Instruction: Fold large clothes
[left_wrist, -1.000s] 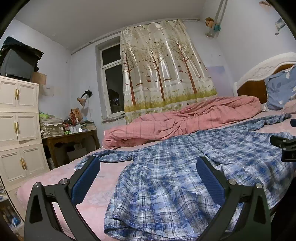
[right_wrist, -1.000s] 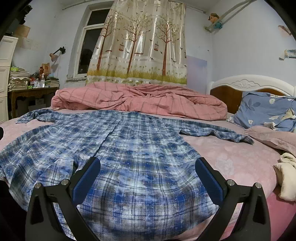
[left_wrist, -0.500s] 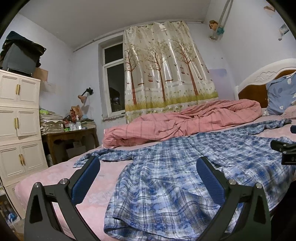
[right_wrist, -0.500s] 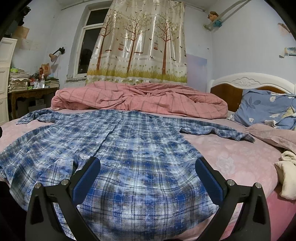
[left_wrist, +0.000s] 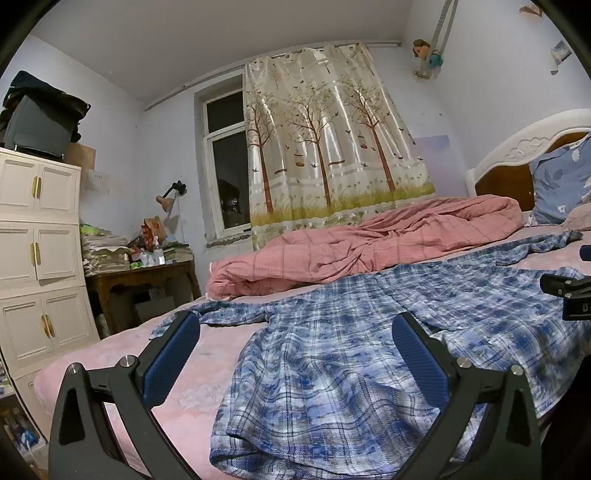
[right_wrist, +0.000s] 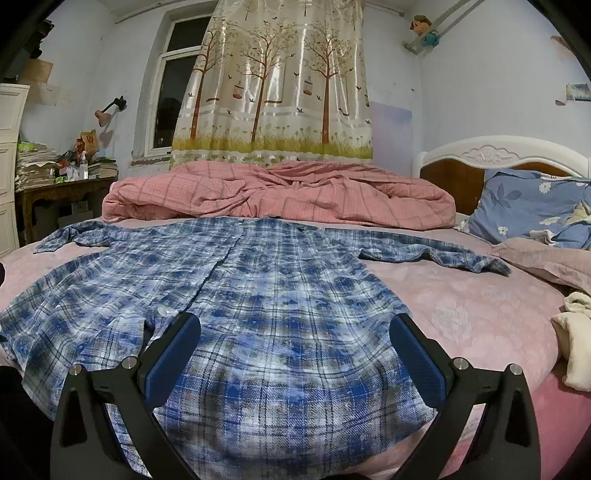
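I hold the left gripper (left_wrist: 295, 354) and right gripper (right_wrist: 295, 354) spread wide, gripping nothing. The plaid shirt (right_wrist: 258, 295) lies flat across the bed (right_wrist: 461, 306), hem at its near edge, sleeves outstretched.

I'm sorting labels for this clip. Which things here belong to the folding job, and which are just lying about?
For the job: blue plaid shirt, spread flat on the bed; left gripper and right gripper, both open.

Lying about: pink quilt, floral pillow, cream cloth, cluttered desk.
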